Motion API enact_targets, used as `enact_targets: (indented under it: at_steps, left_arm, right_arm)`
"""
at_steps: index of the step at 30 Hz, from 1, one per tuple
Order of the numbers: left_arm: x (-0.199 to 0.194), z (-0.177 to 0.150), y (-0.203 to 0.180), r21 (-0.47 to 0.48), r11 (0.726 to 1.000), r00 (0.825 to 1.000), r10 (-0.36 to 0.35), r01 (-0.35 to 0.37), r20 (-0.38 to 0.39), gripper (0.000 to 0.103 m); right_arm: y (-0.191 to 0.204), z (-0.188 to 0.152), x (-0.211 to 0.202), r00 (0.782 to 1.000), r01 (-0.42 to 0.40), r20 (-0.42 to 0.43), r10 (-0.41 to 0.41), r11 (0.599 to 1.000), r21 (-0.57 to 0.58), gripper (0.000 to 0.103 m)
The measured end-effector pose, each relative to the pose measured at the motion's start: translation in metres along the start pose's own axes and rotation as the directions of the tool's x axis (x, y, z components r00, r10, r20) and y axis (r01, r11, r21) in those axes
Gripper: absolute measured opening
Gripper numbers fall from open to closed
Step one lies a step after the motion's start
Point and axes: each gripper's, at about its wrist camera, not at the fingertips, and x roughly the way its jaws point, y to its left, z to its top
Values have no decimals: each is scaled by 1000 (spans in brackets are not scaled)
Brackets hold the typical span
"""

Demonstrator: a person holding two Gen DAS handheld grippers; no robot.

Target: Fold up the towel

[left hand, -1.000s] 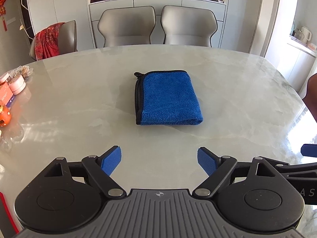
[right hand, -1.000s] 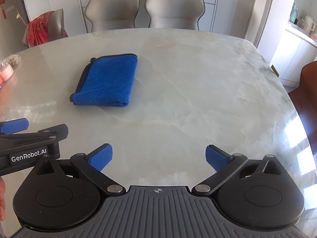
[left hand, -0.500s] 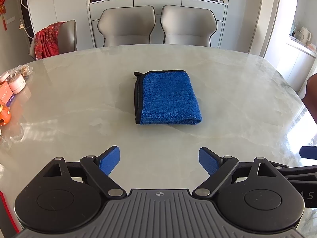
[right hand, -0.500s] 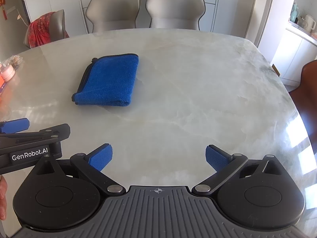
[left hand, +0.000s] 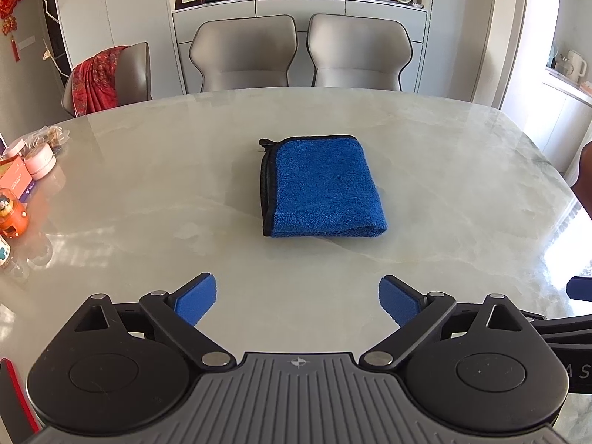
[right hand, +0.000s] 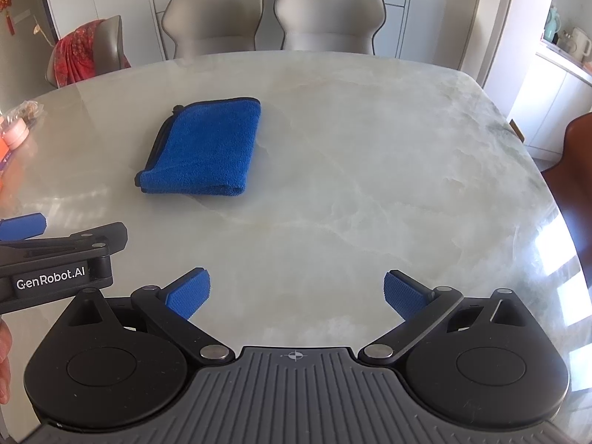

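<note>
A blue towel (left hand: 322, 187) with a black edge lies folded into a small rectangle on the marble table (left hand: 148, 192). It also shows in the right wrist view (right hand: 205, 148), left of centre. My left gripper (left hand: 297, 298) is open and empty, held back from the towel's near edge. My right gripper (right hand: 296, 294) is open and empty, to the right of the towel and nearer the table's front. The left gripper's body (right hand: 55, 262) shows at the left of the right wrist view.
Small items stand at the table's left edge: pink tubs (left hand: 39, 159), an orange box (left hand: 14, 179) and an orange toy (left hand: 11, 214). Two grey chairs (left hand: 244, 51) stand behind the table, another with a red cloth (left hand: 96, 81) at left. A brown chair (right hand: 577, 155) is at right.
Both grippers have drawn back slightly from the towel and stay open. The towel has not moved.
</note>
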Motion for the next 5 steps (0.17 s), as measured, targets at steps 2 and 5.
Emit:
enact_targets:
  at_steps: [2,5]
  left_arm:
    - [-2,-1,0,1,1000,1000,5,-5,18,98]
    - [-3,-2,0,5,1000,1000,6,-6,27,98]
  right_arm:
    - [0,0,0,1000,0,1,0,1000,-1,102]
    - [0,0,0,1000,0,1,0,1000,-1,102]
